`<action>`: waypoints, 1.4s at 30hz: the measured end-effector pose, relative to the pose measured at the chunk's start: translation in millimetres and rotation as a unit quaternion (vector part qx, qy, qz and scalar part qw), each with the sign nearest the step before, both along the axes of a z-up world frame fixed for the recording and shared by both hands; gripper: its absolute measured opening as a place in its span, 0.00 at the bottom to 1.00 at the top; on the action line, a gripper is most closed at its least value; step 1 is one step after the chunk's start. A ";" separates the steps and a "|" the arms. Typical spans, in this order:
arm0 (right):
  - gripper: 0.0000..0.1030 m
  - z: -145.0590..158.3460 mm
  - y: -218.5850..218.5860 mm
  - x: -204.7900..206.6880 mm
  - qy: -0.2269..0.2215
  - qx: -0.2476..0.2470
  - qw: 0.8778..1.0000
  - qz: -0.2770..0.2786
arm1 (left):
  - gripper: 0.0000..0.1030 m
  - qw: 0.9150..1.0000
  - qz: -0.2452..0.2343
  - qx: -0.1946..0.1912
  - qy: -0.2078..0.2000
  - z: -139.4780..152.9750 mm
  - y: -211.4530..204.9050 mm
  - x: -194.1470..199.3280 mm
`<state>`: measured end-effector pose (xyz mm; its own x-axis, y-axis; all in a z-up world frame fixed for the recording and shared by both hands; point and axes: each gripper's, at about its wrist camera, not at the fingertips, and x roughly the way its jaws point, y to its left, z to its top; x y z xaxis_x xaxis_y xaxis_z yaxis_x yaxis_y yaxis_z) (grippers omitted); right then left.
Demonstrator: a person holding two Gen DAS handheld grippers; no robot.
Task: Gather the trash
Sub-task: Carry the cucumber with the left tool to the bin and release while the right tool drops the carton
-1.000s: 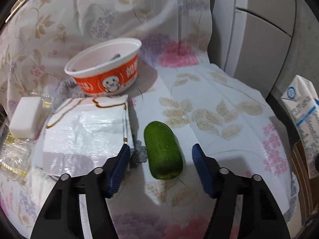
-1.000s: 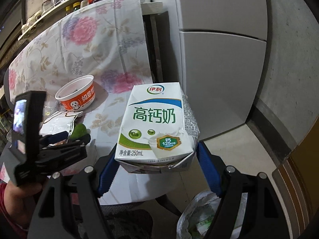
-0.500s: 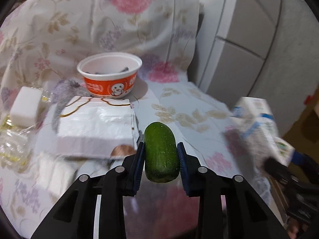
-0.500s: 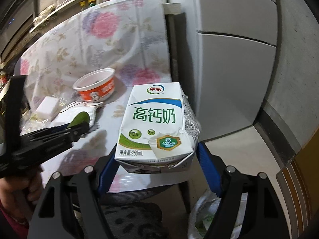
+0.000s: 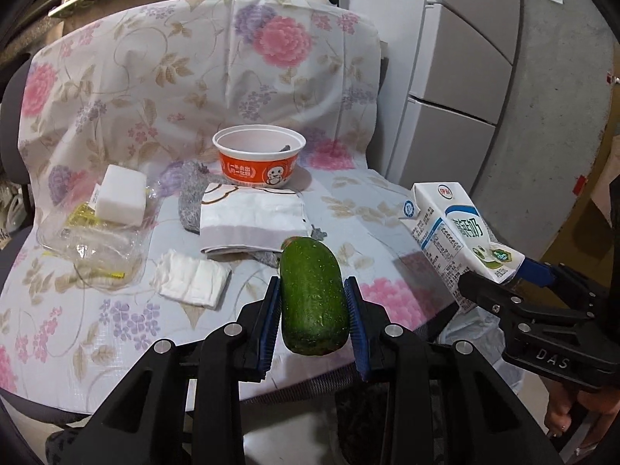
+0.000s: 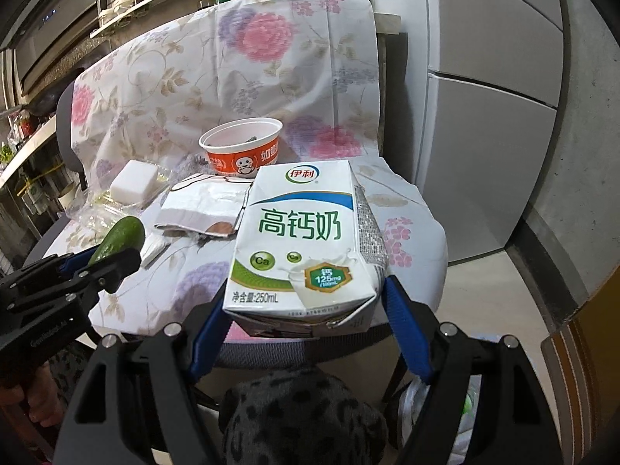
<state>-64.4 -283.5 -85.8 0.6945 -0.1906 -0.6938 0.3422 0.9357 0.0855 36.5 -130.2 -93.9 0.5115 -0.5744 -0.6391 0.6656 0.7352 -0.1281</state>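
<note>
My left gripper (image 5: pixel 313 312) is shut on a stubby green cucumber piece (image 5: pixel 312 296) and holds it in the air above the front edge of the flowered table (image 5: pixel 116 310). It also shows at the left of the right wrist view (image 6: pixel 118 242). My right gripper (image 6: pixel 306 321) is shut on a white 250 mL milk carton (image 6: pixel 306 240), held off the table's right side; the carton also shows in the left wrist view (image 5: pixel 457 232). On the table lie an orange instant-noodle bowl (image 5: pixel 259 162), a white paper bag (image 5: pixel 252 224), a folded tissue (image 5: pixel 190 277) and clear plastic wrapping (image 5: pixel 93 240).
A white block (image 5: pixel 120 195) sits on the plastic at the left. A grey cloth (image 5: pixel 192 201) lies behind the paper bag. A white plastic bag (image 6: pixel 438 407) sits on the floor at the lower right. A grey fridge (image 6: pixel 484 116) stands right of the table.
My left gripper closed on the cucumber piece and lifted it off the table, pulling back. The right gripper kept hold of the milk carton and swung toward the table.
</note>
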 end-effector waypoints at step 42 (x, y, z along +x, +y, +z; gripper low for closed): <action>0.73 -60.4 -153.4 -200.6 0.051 0.032 0.966 -0.250 | 0.33 0.949 -0.314 0.035 0.014 -49.1 -239.4 -153.0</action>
<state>-264.9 -436.9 -146.2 0.4542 -0.4392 -0.7751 0.7594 0.6457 0.0791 -116.4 -369.6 -143.1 0.0648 -0.7162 -0.6949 0.9722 0.2023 -0.1179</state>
